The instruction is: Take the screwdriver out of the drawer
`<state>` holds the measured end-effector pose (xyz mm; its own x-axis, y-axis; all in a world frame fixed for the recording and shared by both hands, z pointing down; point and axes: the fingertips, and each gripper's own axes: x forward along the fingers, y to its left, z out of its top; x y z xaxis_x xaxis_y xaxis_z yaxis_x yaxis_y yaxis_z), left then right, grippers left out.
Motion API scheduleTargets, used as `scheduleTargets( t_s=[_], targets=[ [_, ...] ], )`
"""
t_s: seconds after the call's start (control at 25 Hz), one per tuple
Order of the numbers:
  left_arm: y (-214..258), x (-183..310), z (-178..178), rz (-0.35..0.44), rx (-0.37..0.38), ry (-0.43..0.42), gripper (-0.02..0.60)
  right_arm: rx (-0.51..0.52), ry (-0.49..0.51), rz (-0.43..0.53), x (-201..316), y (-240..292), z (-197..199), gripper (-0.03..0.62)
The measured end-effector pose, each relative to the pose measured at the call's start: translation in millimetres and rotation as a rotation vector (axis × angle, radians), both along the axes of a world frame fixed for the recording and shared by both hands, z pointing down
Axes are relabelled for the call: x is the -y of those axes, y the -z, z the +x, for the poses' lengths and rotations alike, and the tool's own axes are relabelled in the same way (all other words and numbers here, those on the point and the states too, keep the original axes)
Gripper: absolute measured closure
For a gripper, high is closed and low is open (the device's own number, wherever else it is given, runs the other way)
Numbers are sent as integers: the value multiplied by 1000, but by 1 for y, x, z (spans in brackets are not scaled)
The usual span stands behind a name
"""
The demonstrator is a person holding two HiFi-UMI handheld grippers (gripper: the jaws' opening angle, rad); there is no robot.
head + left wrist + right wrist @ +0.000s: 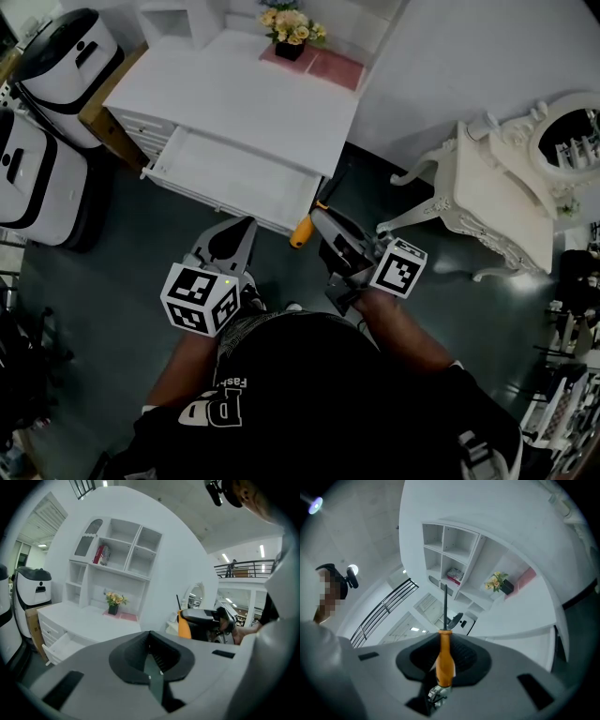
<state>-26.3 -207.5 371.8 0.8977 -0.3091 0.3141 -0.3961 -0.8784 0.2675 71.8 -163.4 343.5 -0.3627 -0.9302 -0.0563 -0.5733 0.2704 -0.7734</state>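
The screwdriver [302,231] has an orange handle and a dark shaft that points toward the desk's right corner. It hangs in the air just off the front right corner of the open white drawer [234,173]. My right gripper [321,221] is shut on the handle [444,660], and the shaft rises straight ahead of the jaws. My left gripper [244,228] is held beside it, below the drawer front, with its jaws [151,660] shut on nothing. From the left gripper view the orange handle [184,626] shows in the right gripper. The drawer's inside looks bare.
The white desk [234,94] carries a flower pot [291,33] on a pink mat [328,66]. Two white and black machines [37,178] stand at the left. An ornate white side table [492,202] stands at the right. Dark floor lies under the grippers.
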Motion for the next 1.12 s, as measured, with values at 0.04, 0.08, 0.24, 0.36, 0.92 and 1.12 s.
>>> scheduleTargets(
  t_s=[0.04,0.08,0.24,0.36,0.92,1.12],
  targets=[
    [0,-5,1,0,0,2,568,3,2,1,-5,-1,0,519],
    [0,-9,2,-1,-1,2,568,7,4,1,-10,-1,1,519],
    [2,-28,6,3,-3,-2,568,7,8,1,-27,-3,3,519],
    [1,-37,5,4,-5,4,568,7,14,7,-36,-4,3,520],
    [-2,-77,7,17,9,16,568,16,39,12,-76,-12,0,519],
    [-4,-89,9,19,13,12,568,21,37,11,-88,-16,1,519]
  ],
)
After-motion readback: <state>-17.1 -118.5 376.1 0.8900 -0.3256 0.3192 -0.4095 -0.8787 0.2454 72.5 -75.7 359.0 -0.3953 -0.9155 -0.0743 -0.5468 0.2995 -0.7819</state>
